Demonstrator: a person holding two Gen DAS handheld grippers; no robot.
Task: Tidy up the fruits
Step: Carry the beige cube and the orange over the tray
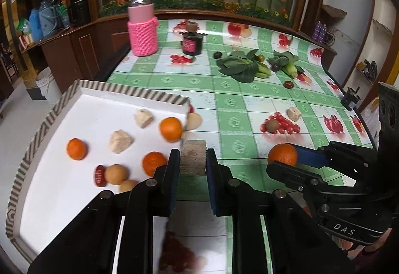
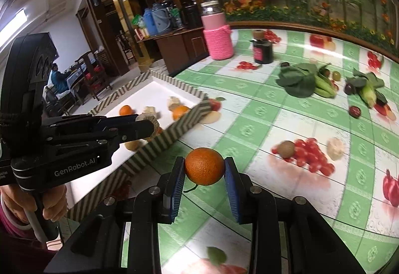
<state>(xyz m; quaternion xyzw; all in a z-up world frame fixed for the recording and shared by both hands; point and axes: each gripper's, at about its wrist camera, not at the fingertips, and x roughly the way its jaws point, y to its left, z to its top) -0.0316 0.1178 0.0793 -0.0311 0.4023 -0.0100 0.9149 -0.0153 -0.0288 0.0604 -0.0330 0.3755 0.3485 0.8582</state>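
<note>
My left gripper [image 1: 193,158] is shut on a beige spongy block [image 1: 193,157], held beside the right rim of the white tray [image 1: 104,91]. The tray holds oranges [image 1: 170,129], beige chunks [image 1: 120,141], a red date [image 1: 99,175] and round tan fruits [image 1: 116,174]. My right gripper [image 2: 204,169] is shut on an orange [image 2: 204,166] above the tablecloth, right of the tray [image 2: 174,134]; it also shows in the left wrist view [image 1: 283,155]. The left gripper [image 2: 147,125] shows in the right wrist view over the tray's rim.
On the green checked tablecloth [image 1: 232,104] lie a brown kiwi [image 1: 272,125], a beige chunk [image 1: 294,114], leafy greens [image 1: 240,66], corn [image 1: 290,69], dark small fruits [image 1: 288,84]. A pink bottle [image 1: 142,25] and dark jar [image 1: 192,43] stand at the back.
</note>
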